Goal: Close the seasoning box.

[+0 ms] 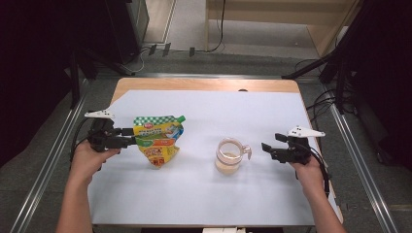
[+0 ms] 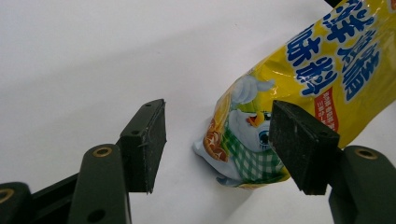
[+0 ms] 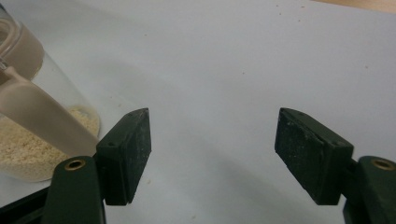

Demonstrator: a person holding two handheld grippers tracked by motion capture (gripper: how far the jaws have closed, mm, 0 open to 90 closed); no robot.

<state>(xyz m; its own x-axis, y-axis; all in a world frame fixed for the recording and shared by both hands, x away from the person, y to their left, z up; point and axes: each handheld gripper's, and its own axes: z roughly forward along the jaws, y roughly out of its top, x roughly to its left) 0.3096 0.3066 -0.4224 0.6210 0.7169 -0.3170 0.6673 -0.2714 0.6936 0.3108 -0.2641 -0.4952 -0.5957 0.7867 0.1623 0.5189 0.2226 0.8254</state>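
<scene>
Pouch [image 2: 299, 88]: soft, glossy, slippery; I judge the flat bottom seam grips best. My left tongs [image 2: 217, 144] stand apart beside it; right tongs [image 3: 212, 151] apart, near jar [image 1: 229, 156].

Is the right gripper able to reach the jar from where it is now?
Probably yes: the right gripper has open jaws pointing at the jar, with bare white table cover between them.
</scene>
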